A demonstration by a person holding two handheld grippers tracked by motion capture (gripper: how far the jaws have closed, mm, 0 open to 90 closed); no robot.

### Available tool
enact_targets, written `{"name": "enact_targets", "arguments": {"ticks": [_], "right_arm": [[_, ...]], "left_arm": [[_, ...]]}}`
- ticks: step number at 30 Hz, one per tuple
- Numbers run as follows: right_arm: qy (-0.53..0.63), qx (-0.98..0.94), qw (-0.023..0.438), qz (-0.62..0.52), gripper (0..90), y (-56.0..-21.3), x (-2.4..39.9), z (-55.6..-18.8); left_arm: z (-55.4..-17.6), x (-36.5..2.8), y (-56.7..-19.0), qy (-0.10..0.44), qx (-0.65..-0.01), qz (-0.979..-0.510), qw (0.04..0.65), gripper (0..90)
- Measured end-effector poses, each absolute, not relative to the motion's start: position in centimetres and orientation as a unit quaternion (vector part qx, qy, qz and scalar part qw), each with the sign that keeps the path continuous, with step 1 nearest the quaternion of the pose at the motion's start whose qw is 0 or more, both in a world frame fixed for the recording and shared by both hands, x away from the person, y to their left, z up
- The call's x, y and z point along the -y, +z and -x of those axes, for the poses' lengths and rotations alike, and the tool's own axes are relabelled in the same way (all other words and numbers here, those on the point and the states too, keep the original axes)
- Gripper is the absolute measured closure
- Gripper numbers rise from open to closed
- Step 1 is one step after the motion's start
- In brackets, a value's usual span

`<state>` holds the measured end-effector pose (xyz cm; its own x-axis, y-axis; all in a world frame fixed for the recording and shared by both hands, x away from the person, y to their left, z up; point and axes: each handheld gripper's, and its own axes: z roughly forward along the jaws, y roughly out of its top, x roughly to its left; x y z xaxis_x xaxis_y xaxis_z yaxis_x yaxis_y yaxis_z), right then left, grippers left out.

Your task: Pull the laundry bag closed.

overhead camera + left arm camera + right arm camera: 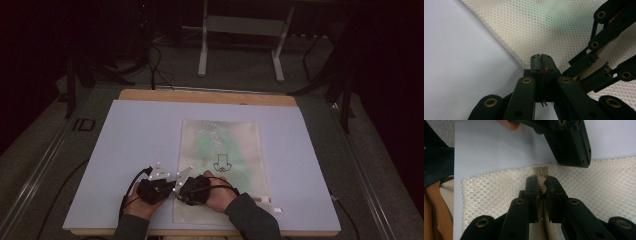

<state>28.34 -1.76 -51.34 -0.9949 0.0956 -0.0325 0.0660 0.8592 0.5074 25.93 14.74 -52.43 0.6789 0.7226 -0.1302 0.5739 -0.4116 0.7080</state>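
Gripping the zipper pull [541, 173] in the closed right claw [541, 181], pinching the mesh bag's [544, 27] edge beside it in the closed left claw [541, 60]; next, probably pulling the zipper along while bracing the bag.

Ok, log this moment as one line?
left gripper: shut on mesh bag edge | right gripper: shut on zipper pull | bag flat on mat

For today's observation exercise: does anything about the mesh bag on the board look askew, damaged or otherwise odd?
Nothing stands out. The mesh bag lies flat and square on the pale board, its weave unbroken. The right gripper is clamped on the zip slider; the left gripper pinches the bag's edge beside it.
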Motion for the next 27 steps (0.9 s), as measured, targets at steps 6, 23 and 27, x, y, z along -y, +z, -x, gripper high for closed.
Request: {"name": "enact_targets", "arguments": {"ticks": [6,23,27], "right_arm": [[0.268,-0.962,0.028,-0.043,81.3,-51.43,1.87,-28.35],[0.266,-0.963,0.028,-0.040,81.9,-51.42,1.94,-28.35],[0.263,-0.964,0.029,-0.037,82.3,-51.36,2.19,-28.27]], "left_arm": [[-26.02,-14.66,-52.59,0.089,-0.386,-0.841,0.369,88.3],[-26.33,-14.63,-53.00,0.073,-0.387,-0.847,0.358,89.4],[-26.17,-14.44,-52.96,0.081,-0.384,-0.850,0.352,89.5]]}}
